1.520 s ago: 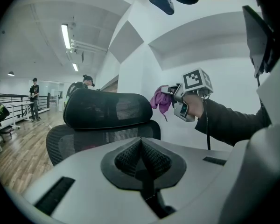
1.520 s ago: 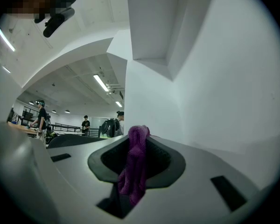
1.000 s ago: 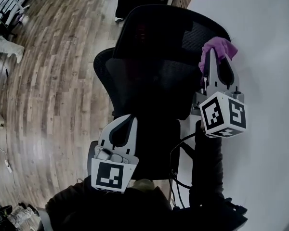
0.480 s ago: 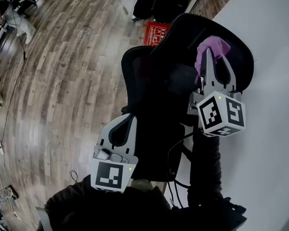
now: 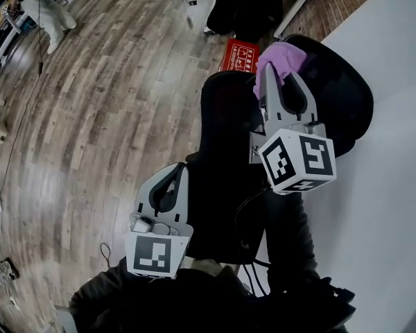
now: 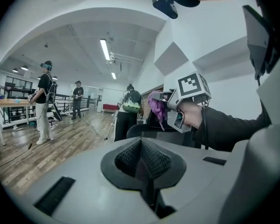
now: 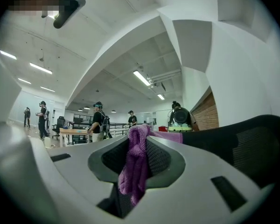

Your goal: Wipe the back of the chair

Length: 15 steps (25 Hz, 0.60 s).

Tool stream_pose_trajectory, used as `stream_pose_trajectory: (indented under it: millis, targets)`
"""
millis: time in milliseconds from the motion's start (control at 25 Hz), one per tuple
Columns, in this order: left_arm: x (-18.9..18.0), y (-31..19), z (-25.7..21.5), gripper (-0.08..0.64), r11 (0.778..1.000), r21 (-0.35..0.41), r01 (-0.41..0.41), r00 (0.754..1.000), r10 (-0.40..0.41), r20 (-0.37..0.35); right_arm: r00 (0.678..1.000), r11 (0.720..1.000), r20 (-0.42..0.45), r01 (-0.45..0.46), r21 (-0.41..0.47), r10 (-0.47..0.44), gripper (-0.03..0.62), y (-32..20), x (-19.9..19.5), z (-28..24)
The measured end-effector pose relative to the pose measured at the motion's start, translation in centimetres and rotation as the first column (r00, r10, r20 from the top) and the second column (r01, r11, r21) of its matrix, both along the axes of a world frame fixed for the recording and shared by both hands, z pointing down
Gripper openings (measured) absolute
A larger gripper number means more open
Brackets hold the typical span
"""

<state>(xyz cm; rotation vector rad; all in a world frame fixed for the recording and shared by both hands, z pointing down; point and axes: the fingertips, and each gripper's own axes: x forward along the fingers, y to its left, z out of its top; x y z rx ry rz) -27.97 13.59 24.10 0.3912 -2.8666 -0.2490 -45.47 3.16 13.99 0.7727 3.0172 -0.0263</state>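
Observation:
A black mesh office chair [image 5: 225,158] stands in front of me, its curved back [image 5: 340,92] turned to the right. My right gripper [image 5: 283,75] is shut on a purple cloth [image 5: 280,55] and holds it at the back's upper left edge. In the right gripper view the cloth [image 7: 135,164] hangs between the jaws, with the chair back [image 7: 245,146] just to its right. My left gripper [image 5: 173,175] hangs lower at the chair's left side, shut with nothing in it. The left gripper view shows the right gripper [image 6: 179,104] with the cloth [image 6: 157,107] above the chair [image 6: 151,133].
A white wall [image 5: 395,186] runs close along the chair's right side. A red box [image 5: 237,54] lies on the wood floor [image 5: 90,116] beyond the chair, near a person in black [image 5: 243,2]. Cables [image 5: 253,217] hang by the chair. Several people [image 6: 44,101] stand in the hall.
The chair has turned, so its back now lies further right in view. My right gripper has shifted left with the cloth along the back's top edge. The left gripper has barely moved.

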Motion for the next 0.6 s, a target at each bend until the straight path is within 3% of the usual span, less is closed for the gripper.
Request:
stream_pose_trajectory:
  millis: [320, 600]
  targets:
    - [2.0, 2.5, 0.5, 0.006, 0.995, -0.082, 0.062, 0.998, -0.062, 0.010, 0.975, 0.974, 0.020, 0.223, -0.030, -0.223, 0.089, 7.7, 3.2, 0.4]
    - [2.5, 1.9, 1.1, 0.006, 0.990, -0.109, 0.086, 0.996, -0.088, -0.010, 0.970, 0.969, 0.002, 0.243, -0.050, -0.244, 0.089, 6.8, 2.8, 1.9]
